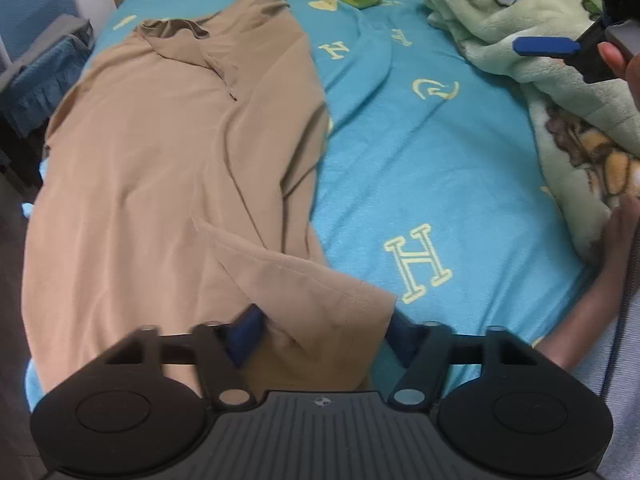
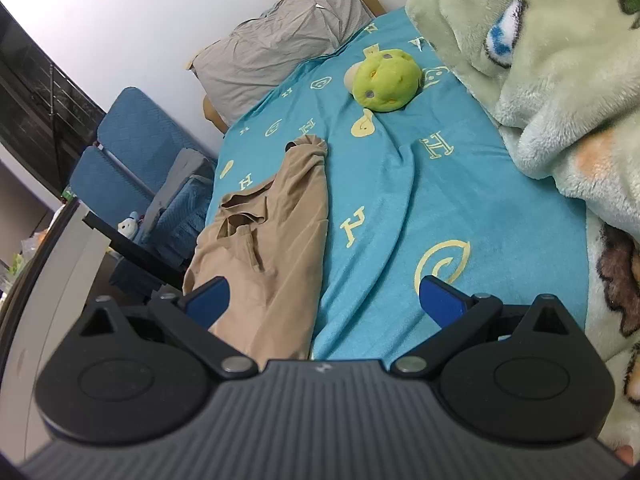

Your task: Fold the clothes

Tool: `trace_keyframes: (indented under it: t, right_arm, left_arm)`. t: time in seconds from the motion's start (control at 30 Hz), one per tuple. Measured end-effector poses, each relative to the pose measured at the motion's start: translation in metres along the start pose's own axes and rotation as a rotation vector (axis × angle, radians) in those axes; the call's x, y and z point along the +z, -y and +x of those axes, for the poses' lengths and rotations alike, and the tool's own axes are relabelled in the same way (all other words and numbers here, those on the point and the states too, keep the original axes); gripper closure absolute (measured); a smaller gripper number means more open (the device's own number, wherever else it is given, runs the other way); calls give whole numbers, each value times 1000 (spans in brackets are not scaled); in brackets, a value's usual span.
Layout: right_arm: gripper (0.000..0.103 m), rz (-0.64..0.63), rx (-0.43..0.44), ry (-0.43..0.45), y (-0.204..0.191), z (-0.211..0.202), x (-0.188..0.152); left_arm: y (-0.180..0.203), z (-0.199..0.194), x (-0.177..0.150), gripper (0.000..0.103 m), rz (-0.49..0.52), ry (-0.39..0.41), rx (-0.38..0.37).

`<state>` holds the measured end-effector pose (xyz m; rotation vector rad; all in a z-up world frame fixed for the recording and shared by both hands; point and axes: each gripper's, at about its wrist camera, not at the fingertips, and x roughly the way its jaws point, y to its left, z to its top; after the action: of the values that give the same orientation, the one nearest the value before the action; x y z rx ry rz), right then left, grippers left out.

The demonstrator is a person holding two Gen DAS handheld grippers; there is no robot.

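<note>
Tan shirt (image 1: pixel 168 152) lies lengthwise on teal bedsheet (image 1: pixel 420 152), partly folded. Left gripper (image 1: pixel 320 332) jaws apart, released, shirt hem loose between them. Right gripper (image 2: pixel 324 300) spread wide, empty.

Tan collared shirt on the bed

The tan shirt (image 1: pixel 160 184) lies flat, collar at the far end, 1 folded-over hem corner resting loose between the left claw's (image 1: pixel 320 330) parted fingers.

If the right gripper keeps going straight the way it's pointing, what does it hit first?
Probably the tan shirt at its right edge, or the teal bedsheet just beside it; depth is unclear. The right gripper is open and empty.
</note>
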<state>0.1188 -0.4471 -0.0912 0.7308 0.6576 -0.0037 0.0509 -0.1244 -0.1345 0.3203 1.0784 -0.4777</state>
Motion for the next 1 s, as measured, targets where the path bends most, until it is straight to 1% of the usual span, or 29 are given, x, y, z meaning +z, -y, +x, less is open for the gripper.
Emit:
trace_keyframes:
  t: [0.03,0.07,0.1,0.17,0.23,0.4,0.43,0.5,0.53,0.6,0.63,0.67,0.7,0.77,0.83,0.87,0.93,0.97,1.0]
  right_arm:
    - [0,5,0,-1,1,0,0]
    - [0,12,1,-2,2,0,0]
    - [0,16,4,-2,2,0,1]
    - [0,24,10,-2,4,-1,1]
    - [0,29,15,-2,4,-1,1]
    - [0,29,22,-8,2,1,0]
    - [0,28,25,-10,1,1,0]
    - [0,26,32,-12,0,1,0]
    - [0,25,35,-12,-1,1,0]
    - [0,23,37,-10,-1,1,0]
    - [0,22,36,-8,-2,1,1]
    - [0,21,36,-7,-2,1,1]
    - [0,22,36,-8,-2,2,1]
    - [0,23,36,-9,-2,3,1]
    - [0,24,36,-11,-2,4,1]
    - [0,24,35,-11,-2,4,1]
    - [0,25,34,-9,-1,4,2]
    - [0,31,33,-9,0,4,2]
    - [0,36,32,-9,1,4,2]
  left_arm:
    - [-5,-6,0,77,-20,15,-19]
    - [-11,-11,-1,97,-41,29,-38]
    - [-25,-20,-2,97,-106,45,-98]
    - [-53,-32,-3,97,-277,75,-224]
    - [-88,-47,-10,97,-435,79,-290]
    - [-150,-60,-24,97,-560,-3,-31]
    - [-156,-60,-25,96,-559,-16,32]
    - [-158,-64,-27,93,-548,-3,84]
    - [-159,-66,-28,87,-542,3,109]
    - [-140,-73,-27,72,-464,58,64]
    - [-125,-74,-23,57,-401,71,51]
    - [-110,-76,-20,50,-338,85,39]
    - [-95,-78,-17,48,-275,98,26]
    - [-63,-69,-14,41,-150,104,-11]
    - [-30,-54,-14,41,-45,56,-60]
    - [-18,-44,-13,41,0,21,-64]
    - [3,-27,-15,42,87,-30,-4]
    - [6,-20,-17,46,117,-53,37]
    - [6,-12,-18,48,125,-79,44]
